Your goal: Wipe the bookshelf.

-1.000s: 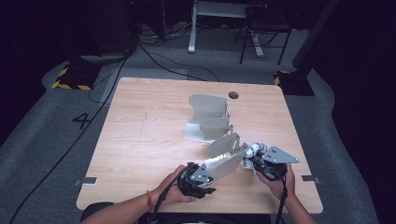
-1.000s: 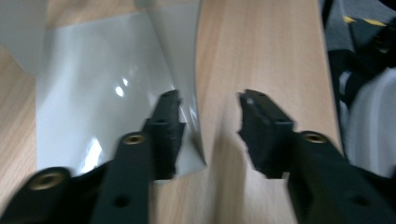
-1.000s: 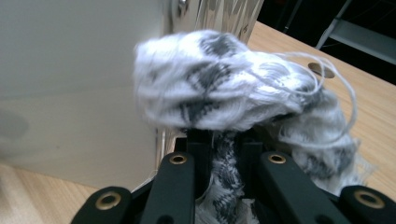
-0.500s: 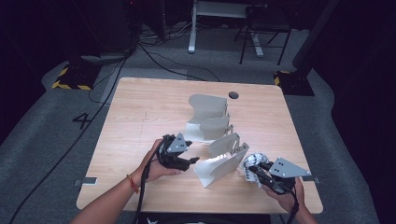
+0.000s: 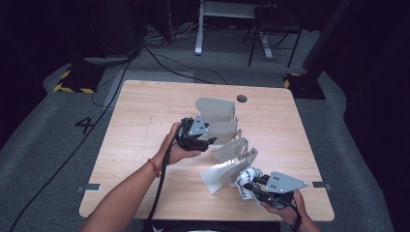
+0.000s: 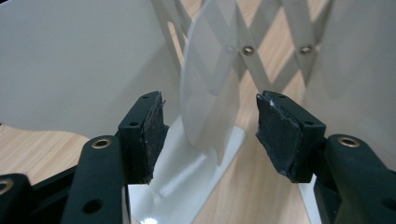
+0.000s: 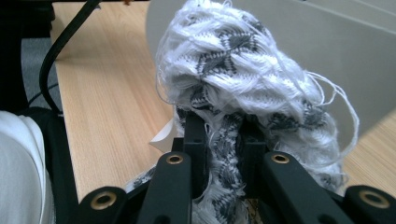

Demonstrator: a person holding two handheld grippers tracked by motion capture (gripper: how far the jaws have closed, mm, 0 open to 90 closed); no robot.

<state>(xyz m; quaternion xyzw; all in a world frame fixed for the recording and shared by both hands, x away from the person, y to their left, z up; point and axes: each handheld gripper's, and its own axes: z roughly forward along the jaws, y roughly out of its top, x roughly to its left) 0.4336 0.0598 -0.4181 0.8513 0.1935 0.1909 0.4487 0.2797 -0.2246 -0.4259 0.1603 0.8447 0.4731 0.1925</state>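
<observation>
A white accordion rack (image 5: 220,113) with several upright panels stands at the middle of the wooden table (image 5: 140,121). My left gripper (image 5: 212,141) is at its left side, open. In the left gripper view, one thin panel (image 6: 208,93) stands between the pads (image 6: 152,128) of the left gripper (image 6: 210,126) without touching them; the jaws have just been closing a little. My right gripper (image 5: 244,186), near the front right edge, is shut on a rolled white and grey knitted cloth (image 5: 249,176). The cloth (image 7: 233,70) bulges above the right gripper (image 7: 224,135), in front of a rack panel (image 7: 303,28).
A round cable hole (image 5: 241,98) lies in the table's far side behind the rack. The left gripper's cable (image 5: 162,179) trails along the forearm to the front edge. A desk frame (image 5: 232,29) and floor cables lie beyond the table.
My left hand has moved from the front edge away to the rack's left side. My right hand has drawn back toward the front right corner with the cloth. The rack's near panels have spread.
</observation>
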